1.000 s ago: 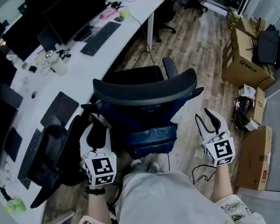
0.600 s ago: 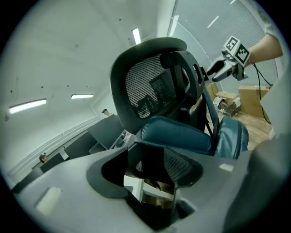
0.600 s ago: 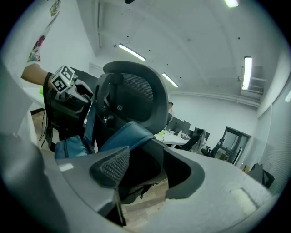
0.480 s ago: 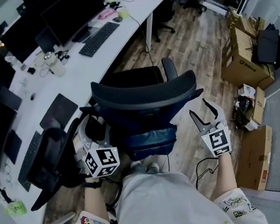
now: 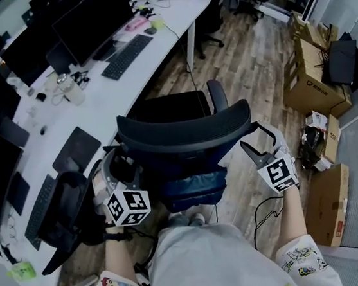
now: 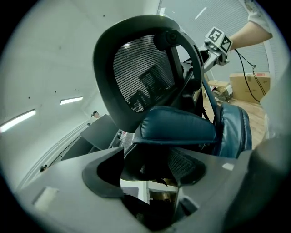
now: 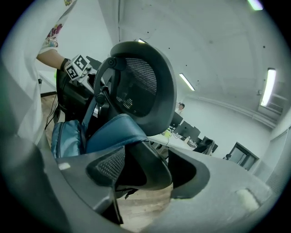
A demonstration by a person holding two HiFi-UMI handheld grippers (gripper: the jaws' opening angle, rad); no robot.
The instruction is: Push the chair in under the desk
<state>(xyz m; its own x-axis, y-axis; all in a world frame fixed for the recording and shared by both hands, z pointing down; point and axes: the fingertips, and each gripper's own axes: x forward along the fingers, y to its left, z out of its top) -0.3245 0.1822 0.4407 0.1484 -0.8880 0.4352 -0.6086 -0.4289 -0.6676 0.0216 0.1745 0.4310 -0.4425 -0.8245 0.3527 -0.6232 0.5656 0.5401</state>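
Observation:
The office chair (image 5: pixel 184 134) with a dark mesh back stands in front of the white desk (image 5: pixel 113 82), its seat partly under the desk's edge. A blue backpack (image 5: pixel 190 184) hangs on the back of the chair. My left gripper (image 5: pixel 118 168) is at the backrest's left edge. My right gripper (image 5: pixel 256 141) is at its right edge. Both have just been opening their jaws and stand wide. In the left gripper view the backrest's lower frame (image 6: pixel 154 157) lies between the jaws without being pinched. The right gripper view shows the same with the frame (image 7: pixel 141 170).
Monitors (image 5: pixel 92 14), keyboards (image 5: pixel 127 48) and small items lie on the desk. A second dark chair (image 5: pixel 64 208) stands at the left next to my left gripper. Cardboard boxes (image 5: pixel 310 74) line the right wall. A cable (image 5: pixel 262 216) trails over the wooden floor.
Both grippers have moved forward to the backrest's two side edges and rolled, their marker cubes now tilted. Their jaws have spread wider.

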